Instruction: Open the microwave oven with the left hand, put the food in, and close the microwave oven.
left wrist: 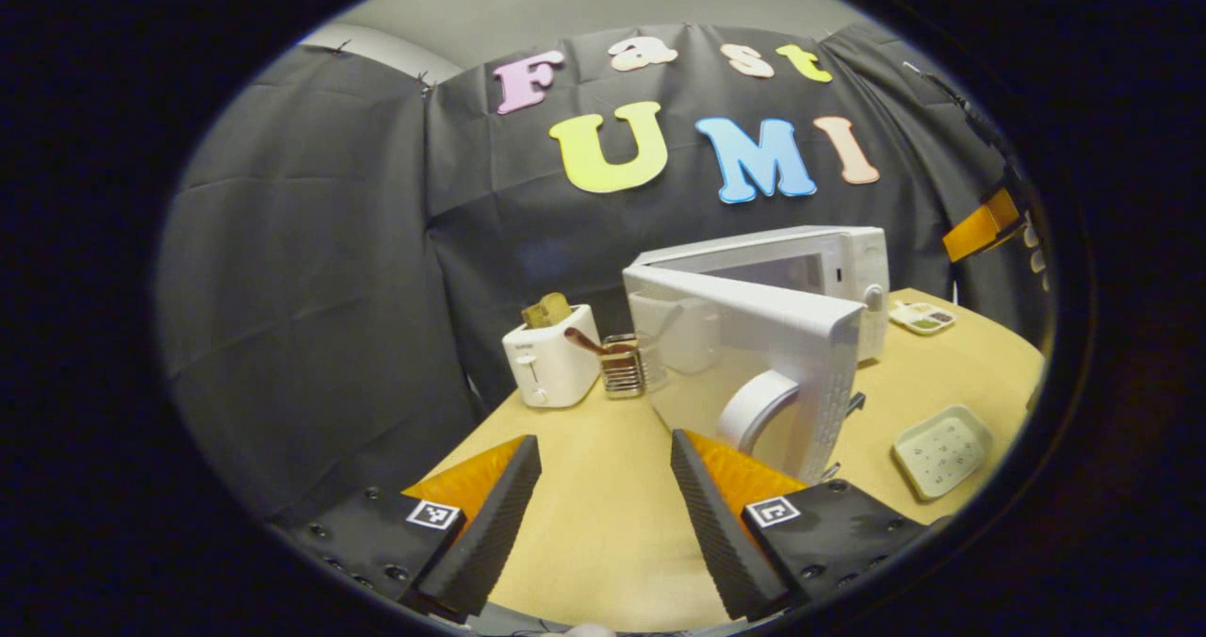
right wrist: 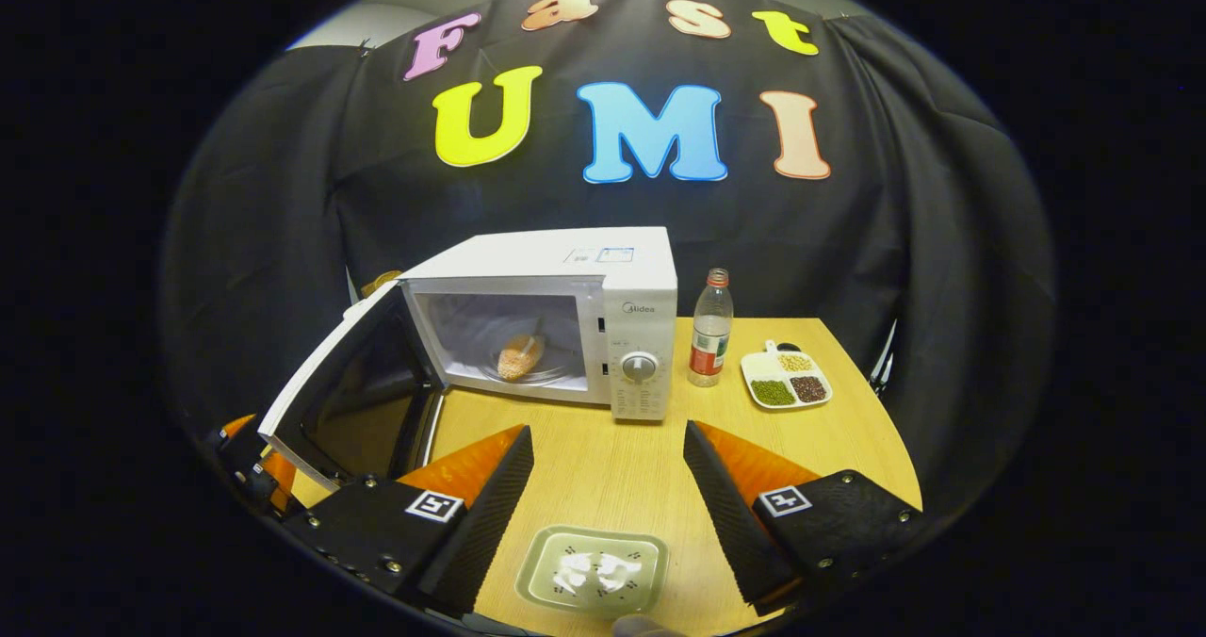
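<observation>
Microwave oven [right wrist: 565,321] stands at the back of the wooden table [right wrist: 612,467], door [right wrist: 344,397] swung wide open to its left. Food [right wrist: 520,356] lies on the glass plate inside the cavity. Right gripper [right wrist: 608,486] hovers in front, fingers spread wide, holding nothing; an empty tray [right wrist: 594,571] lies between them. Left gripper [left wrist: 603,505] is likewise spread and empty, just short of the door's handle [left wrist: 754,409]. A toaster [left wrist: 551,364] stands beyond.

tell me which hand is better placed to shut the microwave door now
Left. Its open tongs sit right by the swung-out door and its handle. The right tongs hang over the empty tray; the food is already inside.
</observation>
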`<state>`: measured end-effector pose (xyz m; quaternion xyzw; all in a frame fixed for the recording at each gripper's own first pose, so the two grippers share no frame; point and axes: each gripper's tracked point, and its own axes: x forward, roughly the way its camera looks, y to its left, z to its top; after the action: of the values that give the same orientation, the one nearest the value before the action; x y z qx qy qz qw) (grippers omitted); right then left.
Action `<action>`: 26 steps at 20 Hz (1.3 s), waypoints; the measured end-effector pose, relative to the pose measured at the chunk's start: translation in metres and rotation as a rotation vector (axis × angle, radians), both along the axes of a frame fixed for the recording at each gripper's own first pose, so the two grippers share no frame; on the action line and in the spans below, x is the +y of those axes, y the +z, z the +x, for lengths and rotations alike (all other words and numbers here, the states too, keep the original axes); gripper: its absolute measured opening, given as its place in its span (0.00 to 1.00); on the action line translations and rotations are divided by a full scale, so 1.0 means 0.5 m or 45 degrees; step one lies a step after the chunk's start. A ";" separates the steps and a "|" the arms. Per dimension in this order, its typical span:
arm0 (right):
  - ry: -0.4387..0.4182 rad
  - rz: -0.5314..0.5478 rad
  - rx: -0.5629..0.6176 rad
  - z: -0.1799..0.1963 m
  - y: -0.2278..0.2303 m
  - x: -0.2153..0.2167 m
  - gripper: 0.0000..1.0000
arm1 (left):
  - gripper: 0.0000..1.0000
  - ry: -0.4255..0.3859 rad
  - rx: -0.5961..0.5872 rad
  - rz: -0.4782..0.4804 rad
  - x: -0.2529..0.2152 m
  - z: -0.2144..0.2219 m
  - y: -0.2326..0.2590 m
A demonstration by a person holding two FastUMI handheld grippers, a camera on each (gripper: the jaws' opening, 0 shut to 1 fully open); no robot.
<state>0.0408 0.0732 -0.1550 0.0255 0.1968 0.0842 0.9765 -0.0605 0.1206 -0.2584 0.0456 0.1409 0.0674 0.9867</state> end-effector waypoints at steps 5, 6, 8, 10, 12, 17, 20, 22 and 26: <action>-0.065 0.009 -0.008 -0.011 0.014 -0.057 0.98 | 0.94 -0.147 0.021 -0.055 -0.139 0.040 -0.018; -0.083 0.007 -0.013 -0.012 0.018 -0.070 0.98 | 0.94 -0.174 0.017 -0.067 -0.163 0.050 -0.018; -0.121 0.011 -0.011 -0.015 0.016 -0.097 0.98 | 0.94 -0.225 0.017 -0.101 -0.211 0.072 -0.019; -0.160 0.025 0.001 -0.020 0.008 -0.123 0.98 | 0.94 -0.295 0.018 -0.130 -0.272 0.094 -0.020; -0.193 0.029 0.013 -0.024 -0.002 -0.142 0.98 | 0.94 -0.346 -0.006 -0.128 -0.319 0.122 -0.011; -0.270 0.037 0.036 -0.025 -0.024 -0.195 0.98 | 0.95 -0.411 -0.021 -0.165 -0.393 0.219 -0.013; -0.319 0.049 0.053 -0.016 -0.035 -0.229 0.98 | 0.95 -0.459 -0.042 -0.149 -0.436 0.278 -0.013; -0.358 0.060 0.052 -0.007 -0.035 -0.254 0.98 | 0.94 -0.464 -0.060 -0.150 -0.455 0.319 -0.008; -0.398 0.050 0.052 0.008 -0.035 -0.281 0.98 | 0.96 -0.466 -0.072 -0.165 -0.485 0.387 -0.016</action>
<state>0.0449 -0.0671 -0.1723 0.0765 0.2088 -0.0656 0.9728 0.1329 -0.1219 -0.2662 0.0049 0.1066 -0.1211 0.9869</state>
